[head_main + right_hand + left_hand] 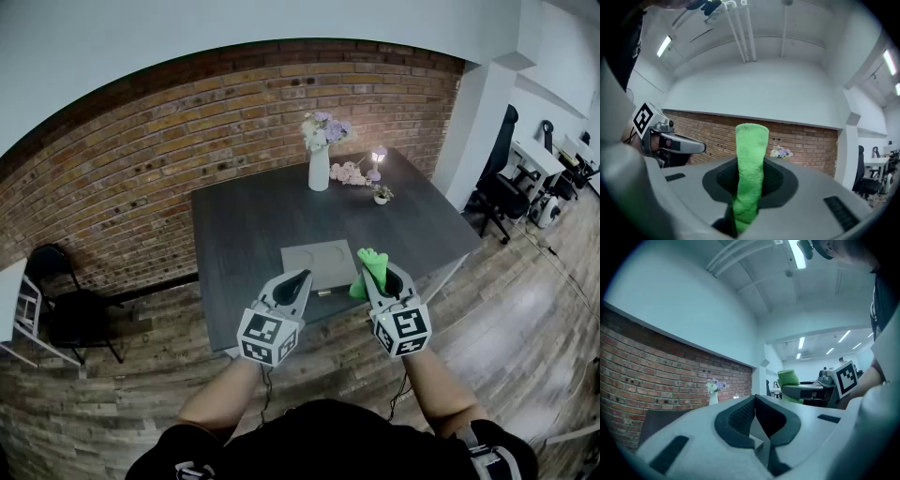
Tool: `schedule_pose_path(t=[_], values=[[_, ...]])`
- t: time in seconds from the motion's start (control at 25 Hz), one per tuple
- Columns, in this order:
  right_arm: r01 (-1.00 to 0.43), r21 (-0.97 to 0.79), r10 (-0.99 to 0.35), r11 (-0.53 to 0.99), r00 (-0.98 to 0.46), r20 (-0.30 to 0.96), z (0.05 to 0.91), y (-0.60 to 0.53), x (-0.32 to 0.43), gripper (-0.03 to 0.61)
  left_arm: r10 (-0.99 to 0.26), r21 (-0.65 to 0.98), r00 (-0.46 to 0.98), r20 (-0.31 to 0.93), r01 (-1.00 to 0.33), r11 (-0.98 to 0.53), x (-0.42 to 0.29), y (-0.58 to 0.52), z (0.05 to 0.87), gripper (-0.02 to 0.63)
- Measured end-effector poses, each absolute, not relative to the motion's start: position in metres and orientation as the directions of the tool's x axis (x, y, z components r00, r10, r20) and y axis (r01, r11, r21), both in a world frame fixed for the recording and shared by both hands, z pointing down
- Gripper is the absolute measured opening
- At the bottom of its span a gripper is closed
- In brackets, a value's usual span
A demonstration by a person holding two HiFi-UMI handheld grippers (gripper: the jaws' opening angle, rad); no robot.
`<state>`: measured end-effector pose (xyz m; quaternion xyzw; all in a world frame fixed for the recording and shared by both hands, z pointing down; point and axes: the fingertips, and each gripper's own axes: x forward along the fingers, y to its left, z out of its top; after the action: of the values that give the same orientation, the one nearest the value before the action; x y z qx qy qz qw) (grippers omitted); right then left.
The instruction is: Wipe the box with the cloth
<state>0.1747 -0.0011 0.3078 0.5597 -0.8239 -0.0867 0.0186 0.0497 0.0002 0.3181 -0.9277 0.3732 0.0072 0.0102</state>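
A flat grey box lies near the front edge of the dark table. My right gripper is shut on a green cloth, held in front of the table's edge, right of the box. In the right gripper view the green cloth stands up folded between the jaws. My left gripper hangs at the table's front edge, just in front of the box, jaws shut and holding nothing. In the left gripper view the left gripper points level across the room, and the cloth shows to the right.
A white vase of flowers, loose pink flowers, a small lamp and a tiny pot plant stand at the table's far side. A black chair sits at the left by the brick wall. Office chairs stand at right.
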Motion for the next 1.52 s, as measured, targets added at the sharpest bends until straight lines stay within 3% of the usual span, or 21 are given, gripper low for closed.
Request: schedule_pose_path(t=[0.68, 1.08, 1.24, 1.52], values=[[-0.909, 0.117, -0.916, 0.4, -0.402, 0.009, 0.34, -0.011, 0.119, 0.071, -0.698, 0.022, 0.716, 0.027, -0.698, -0.716, -0.009, -0.003, 0.343, 0.011], [-0.799, 0.186, -0.814, 0.572, -0.525, 0.248, 0.419, -0.055, 0.07, 0.072, -0.778, 0.12, 0.622, 0.086, -0.782, -0.612, -0.061, -0.045, 0.404, 0.011], [-0.679, 0.211, -0.707, 0.703, -0.633, 0.316, 0.445, -0.093, 0.031, 0.071, -0.815, 0.068, 0.569, 0.109, -0.822, -0.565, -0.07, -0.078, 0.404, 0.011], [-0.238, 0.305, -0.369, 0.922, -0.777, 0.51, 0.507, -0.104, -0.054, 0.071, -0.905, 0.061, 0.408, 0.119, -0.913, -0.404, -0.111, -0.134, 0.403, 0.009]])
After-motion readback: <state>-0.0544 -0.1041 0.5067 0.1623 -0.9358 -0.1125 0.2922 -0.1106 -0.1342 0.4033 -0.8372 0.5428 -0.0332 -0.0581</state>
